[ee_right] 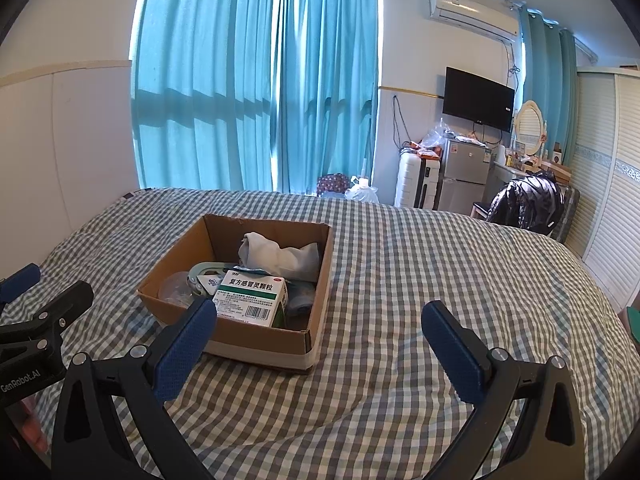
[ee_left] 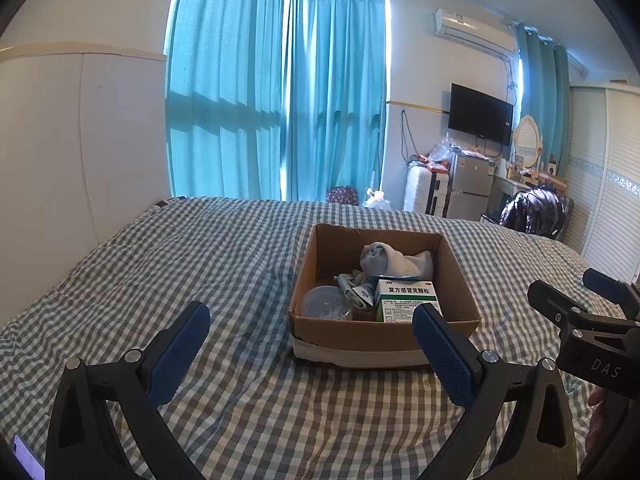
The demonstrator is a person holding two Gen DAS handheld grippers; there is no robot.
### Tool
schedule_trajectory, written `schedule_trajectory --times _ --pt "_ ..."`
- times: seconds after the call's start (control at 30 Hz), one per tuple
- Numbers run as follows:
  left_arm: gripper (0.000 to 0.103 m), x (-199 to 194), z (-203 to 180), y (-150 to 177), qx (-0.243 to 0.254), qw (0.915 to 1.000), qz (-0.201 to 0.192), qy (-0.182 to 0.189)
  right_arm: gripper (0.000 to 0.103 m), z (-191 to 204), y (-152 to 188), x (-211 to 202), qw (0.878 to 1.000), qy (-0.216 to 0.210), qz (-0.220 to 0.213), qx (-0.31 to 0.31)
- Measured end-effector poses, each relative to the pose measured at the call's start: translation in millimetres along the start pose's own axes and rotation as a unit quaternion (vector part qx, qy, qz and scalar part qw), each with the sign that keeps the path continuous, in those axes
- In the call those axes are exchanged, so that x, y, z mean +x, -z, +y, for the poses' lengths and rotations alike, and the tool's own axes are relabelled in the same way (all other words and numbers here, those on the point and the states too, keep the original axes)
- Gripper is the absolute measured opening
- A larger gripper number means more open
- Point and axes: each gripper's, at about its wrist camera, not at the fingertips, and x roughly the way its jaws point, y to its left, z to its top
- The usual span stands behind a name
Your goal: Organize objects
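Observation:
An open cardboard box (ee_left: pixel 312 264) (ee_right: pixel 176 264) stands on the checked bed. Inside lie a green-and-white medicine box (ee_left: pixel 406 298) (ee_right: pixel 252 294), a rolled pale cloth (ee_left: pixel 394 260) (ee_right: pixel 280 254), a clear round container (ee_left: pixel 322 300) (ee_right: pixel 174 286) and a pale green tape dispenser (ee_left: pixel 352 286) (ee_right: pixel 206 274). My left gripper (ee_left: pixel 312 338) is open and empty, just in front of the box. My right gripper (ee_right: pixel 320 334) is open and empty, in front of the box and to its right. Each gripper shows at the edge of the other's view.
The checked bedspread (ee_left: pixel 200 248) (ee_right: pixel 440 264) stretches around the box. Beyond the bed are turquoise curtains (ee_left: pixel 276 100), a white suitcase (ee_left: pixel 420 190), a small fridge (ee_left: pixel 472 184), a wall TV (ee_left: pixel 480 114), a dark jacket on a chair (ee_right: pixel 524 204) and a white wardrobe (ee_right: pixel 608 200).

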Motion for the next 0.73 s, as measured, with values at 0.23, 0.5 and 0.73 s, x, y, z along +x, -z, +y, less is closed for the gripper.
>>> schedule_trajectory --times 0.23,0.5,0.73 --pt "0.103 0.4 0.8 0.0 -0.001 1.0000 0.002 0.001 0.103 0.1 0.8 0.3 1.000 0.000 0.001 0.000" --pt "0.103 0.7 1.2 0.6 0.001 1.0000 0.002 0.000 0.103 0.4 2.1 2.5 1.000 0.000 0.004 0.001" --pt "0.103 1.8 1.6 1.9 0.005 1.0000 0.005 0.003 0.103 1.4 3.1 3.4 1.000 0.000 0.005 0.002"
